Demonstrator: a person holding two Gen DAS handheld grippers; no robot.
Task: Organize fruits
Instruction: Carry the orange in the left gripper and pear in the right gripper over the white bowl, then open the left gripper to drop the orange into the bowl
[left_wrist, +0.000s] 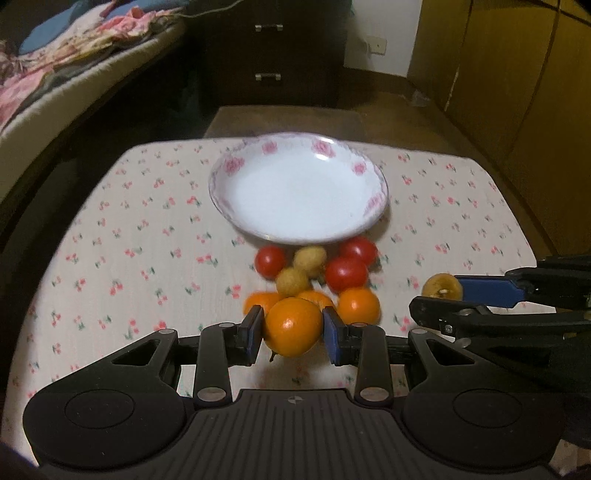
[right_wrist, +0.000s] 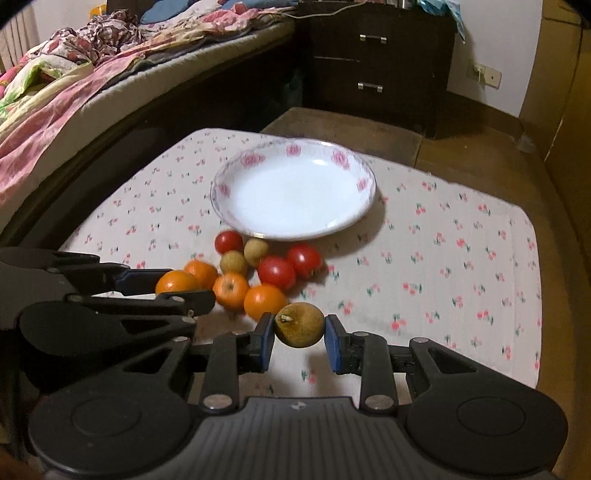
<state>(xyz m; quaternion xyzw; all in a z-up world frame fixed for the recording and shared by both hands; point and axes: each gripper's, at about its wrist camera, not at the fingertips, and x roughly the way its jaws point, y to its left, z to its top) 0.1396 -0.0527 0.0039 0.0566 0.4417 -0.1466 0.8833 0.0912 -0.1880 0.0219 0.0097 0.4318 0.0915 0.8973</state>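
A bed (right_wrist: 92, 85) runs along the left side, piled with a messy pink flowery blanket (right_wrist: 48, 107) and blue cloth. At the back stands a dark chest of drawers (right_wrist: 373, 62) with silver handles. The wall (right_wrist: 491, 44) behind is white and has a socket (right_wrist: 484, 74) with a wire in it. Brown wooden cupboard doors (left_wrist: 517, 74) stand on the right. The floor (right_wrist: 476, 147) is brown.

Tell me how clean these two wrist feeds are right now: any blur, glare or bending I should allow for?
Left wrist view: the plate rim and the tomatoes are smeared by motion blur, while the orange in the left gripper is sharp. Right wrist view: steadier, with a small glare spot on the plate; the brown fruit in the right gripper is crisp. Both: fisheye bends the table edges, and the room behind is dim.
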